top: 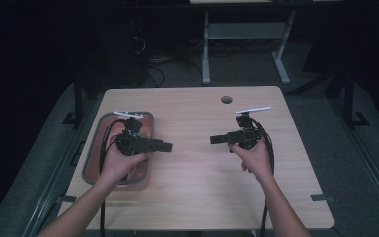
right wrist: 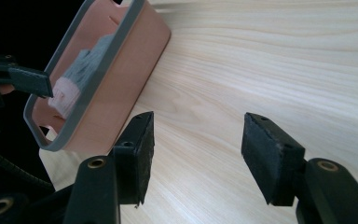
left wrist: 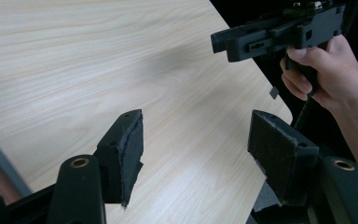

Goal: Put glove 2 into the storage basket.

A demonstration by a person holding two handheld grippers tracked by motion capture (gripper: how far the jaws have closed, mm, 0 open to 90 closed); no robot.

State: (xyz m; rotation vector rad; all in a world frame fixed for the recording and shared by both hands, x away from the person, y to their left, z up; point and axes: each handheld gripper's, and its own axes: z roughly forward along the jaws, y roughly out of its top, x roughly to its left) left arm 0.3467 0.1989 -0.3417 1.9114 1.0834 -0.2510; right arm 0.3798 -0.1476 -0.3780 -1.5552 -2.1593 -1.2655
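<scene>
A pink bin with a grey rim (top: 92,147) stands on the left part of the wooden table (top: 202,192). In the right gripper view the bin (right wrist: 121,93) holds a pale grey and white thing (right wrist: 81,77) that I cannot identify. My left gripper (top: 165,146) is held above the bin's right side and points right. Its jaws (left wrist: 198,154) stand open over bare wood with nothing between them. My right gripper (top: 216,139) hovers right of centre and points left at the other one. It is open too (right wrist: 198,154) and holds nothing.
A round cable hole (top: 226,99) sits near the table's far edge. Cables trail from both grippers toward the front edge. Behind the table stands a white desk frame (top: 246,30) on a dark floor. A tape mark (top: 322,197) lies at the front right.
</scene>
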